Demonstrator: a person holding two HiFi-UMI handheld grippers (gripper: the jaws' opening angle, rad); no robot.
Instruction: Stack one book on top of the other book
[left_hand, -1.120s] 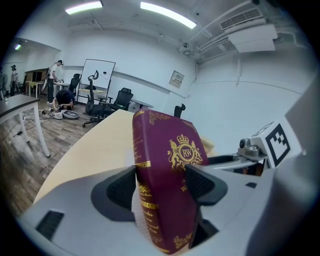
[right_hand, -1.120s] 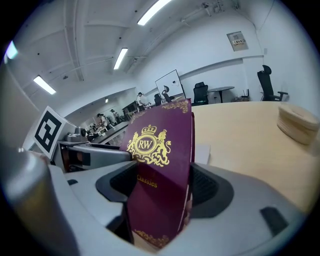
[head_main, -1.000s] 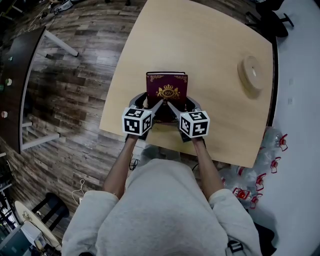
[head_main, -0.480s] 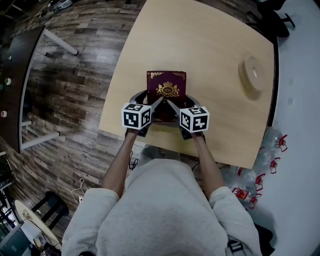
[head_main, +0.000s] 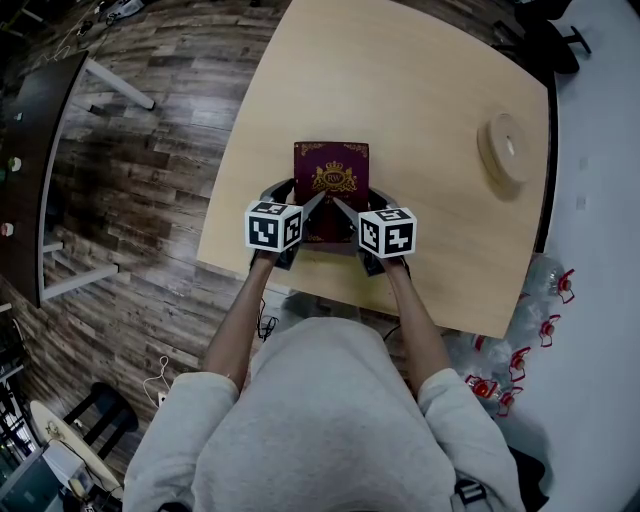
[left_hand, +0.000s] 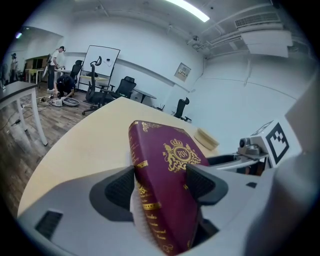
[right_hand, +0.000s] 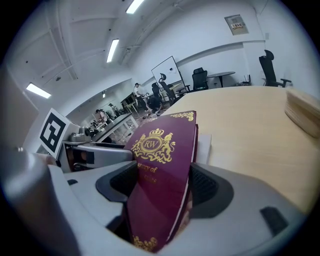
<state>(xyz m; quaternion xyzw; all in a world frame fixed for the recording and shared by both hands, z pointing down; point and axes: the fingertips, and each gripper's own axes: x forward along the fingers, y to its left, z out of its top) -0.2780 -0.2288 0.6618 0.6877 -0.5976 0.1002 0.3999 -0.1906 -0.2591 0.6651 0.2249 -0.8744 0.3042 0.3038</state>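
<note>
Item under inspection: one maroon hardback book with a gold crest on its cover. It lies cover up over the near part of the light wooden table, directly in front of you. Its near end is held between your two claws. Whether its underside touches the table cannot be told.

Your left claw is clenched on the maroon hardback book. In the left gripper view one pad sits against the gold-banded spine and the other on the cover. Your right claw is likewise clenched on it, with one pad on the cover and one beneath the opposite edge. A pale edge shows just beside the book in both gripper views; whether it belongs to a second book cannot be told.

Count: one book confirmed, and two claws, each with one black-and-white marker cube.

Also on the table, well apart to the far right, is one pale round wooden disc.

Containers: a cluster of clear plastic bottles with red caps stands on the pale floor off the table's right edge. Neither their contents nor their exact number can be made out.
</note>
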